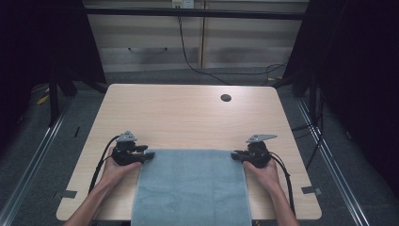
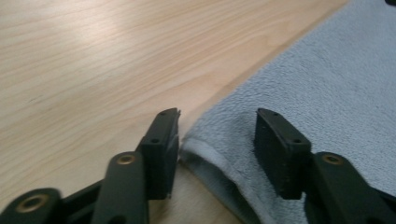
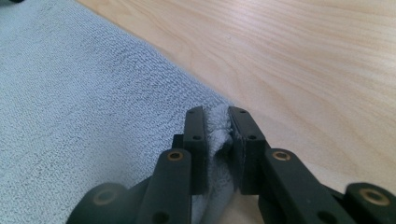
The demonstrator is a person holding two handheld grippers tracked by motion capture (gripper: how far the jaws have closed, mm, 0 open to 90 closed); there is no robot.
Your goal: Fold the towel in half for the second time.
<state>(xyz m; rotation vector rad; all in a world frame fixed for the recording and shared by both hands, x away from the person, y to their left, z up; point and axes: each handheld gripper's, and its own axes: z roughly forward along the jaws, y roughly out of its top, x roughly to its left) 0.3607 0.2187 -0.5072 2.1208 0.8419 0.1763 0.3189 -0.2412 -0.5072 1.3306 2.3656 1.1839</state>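
1. Table [image 1: 188,113]: a pale wood-grain top with rounded corners and a dark round cable hole [image 1: 226,98] near its far right side. In both gripper views the grain runs in long streaks with a soft sheen.
2. Towel [image 1: 190,188]: a grey-blue terry cloth lying flat on the near middle of the table, its far edge straight across between the two grippers and its near end hanging over the table's near edge.
3. Left gripper [image 2: 217,140]: held at the towel's far left corner. Its jaws stand apart, one over bare wood, the other over the cloth, with the hemmed corner between them; the pads do not press on it.
4. Right gripper [image 3: 217,144]: held at the towel's far right corner. Its jaws are drawn close and pinch a bunched fold of the corner between the pads.
5. Room: grey carpet floor [image 1: 89,117] around the table, metal rails [image 1: 33,165] along both sides, black curtains [image 1: 367,70] left and right, a pale panelled wall [image 1: 244,42] beyond, with a black cable [image 1: 188,56] hanging down it.
6. Forearms [image 1: 89,202] enter from the near edge, one hand on each gripper.
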